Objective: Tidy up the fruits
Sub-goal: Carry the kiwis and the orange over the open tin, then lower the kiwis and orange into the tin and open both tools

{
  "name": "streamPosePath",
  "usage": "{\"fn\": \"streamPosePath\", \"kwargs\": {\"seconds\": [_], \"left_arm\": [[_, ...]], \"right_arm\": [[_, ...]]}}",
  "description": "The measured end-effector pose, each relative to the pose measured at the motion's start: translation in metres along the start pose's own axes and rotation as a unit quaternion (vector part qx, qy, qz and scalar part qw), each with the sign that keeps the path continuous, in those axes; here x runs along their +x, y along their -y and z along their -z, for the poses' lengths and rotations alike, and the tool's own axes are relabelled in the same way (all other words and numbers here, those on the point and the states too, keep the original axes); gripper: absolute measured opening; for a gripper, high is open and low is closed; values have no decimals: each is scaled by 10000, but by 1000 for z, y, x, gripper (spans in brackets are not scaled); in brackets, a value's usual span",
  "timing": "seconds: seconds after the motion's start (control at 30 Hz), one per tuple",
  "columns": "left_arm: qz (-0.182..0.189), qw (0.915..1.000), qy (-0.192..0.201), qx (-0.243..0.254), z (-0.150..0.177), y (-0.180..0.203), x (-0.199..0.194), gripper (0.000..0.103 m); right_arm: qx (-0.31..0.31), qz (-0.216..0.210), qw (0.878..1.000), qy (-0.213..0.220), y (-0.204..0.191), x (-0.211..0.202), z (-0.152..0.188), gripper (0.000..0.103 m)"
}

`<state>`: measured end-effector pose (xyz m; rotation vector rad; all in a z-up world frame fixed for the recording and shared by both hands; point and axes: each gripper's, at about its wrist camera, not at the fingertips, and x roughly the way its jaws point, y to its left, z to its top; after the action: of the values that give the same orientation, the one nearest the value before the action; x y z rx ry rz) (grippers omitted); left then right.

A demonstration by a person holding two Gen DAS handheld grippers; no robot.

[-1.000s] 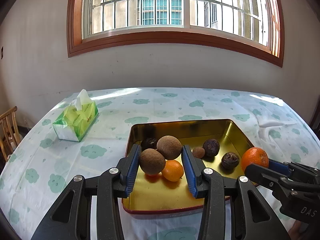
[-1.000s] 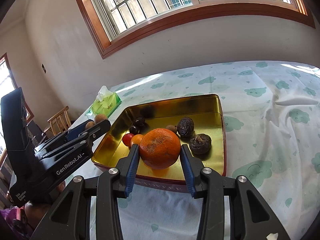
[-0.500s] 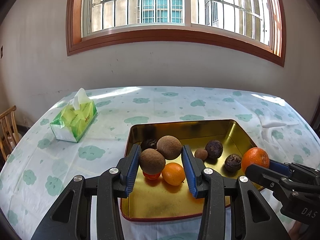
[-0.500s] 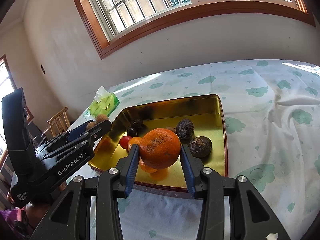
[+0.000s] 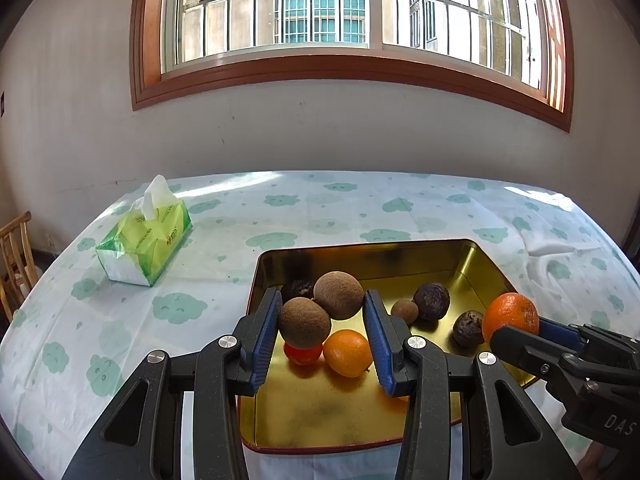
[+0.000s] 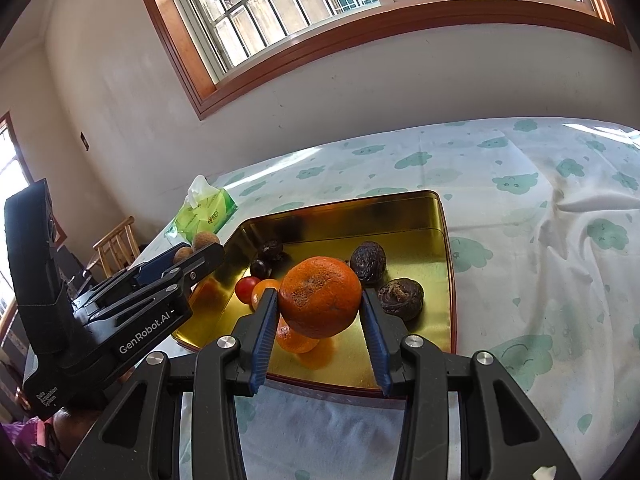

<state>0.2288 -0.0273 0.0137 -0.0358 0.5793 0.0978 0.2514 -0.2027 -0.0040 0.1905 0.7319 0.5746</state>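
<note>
We hold two brown fruits (image 5: 320, 310) pinched in left gripper (image 5: 324, 334) fingers, one large orange (image 6: 320, 297) clamped in right gripper (image 6: 320, 320), both above gold tray (image 5: 472, 258) on desk (image 5: 120, 320). We count three dark wrinkled fruits, one small brown fruit, one tomato in tray; one tissue pack (image 5: 146, 244).

A home room: clothed table (image 5: 320, 208), barred window (image 5: 320, 12), wooden chair (image 5: 16, 264).

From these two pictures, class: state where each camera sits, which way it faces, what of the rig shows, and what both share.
Left wrist: on the left gripper, looking down along its fingers at two brown fruits held above the gold tray, window behind; right gripper at right.
Right wrist: on the right gripper, which holds an orange; left gripper at left.
Shared: tray, tissue pack, window.
</note>
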Motion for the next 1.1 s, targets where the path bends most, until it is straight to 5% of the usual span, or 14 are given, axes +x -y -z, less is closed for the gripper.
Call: {"fn": "streamPosePath", "kwargs": {"seconds": [1.1], "left_arm": [[-29, 10000, -78, -19, 1, -4, 19, 43]], "right_arm": [[45, -4, 10000, -26, 2, 12, -3, 39]]}}
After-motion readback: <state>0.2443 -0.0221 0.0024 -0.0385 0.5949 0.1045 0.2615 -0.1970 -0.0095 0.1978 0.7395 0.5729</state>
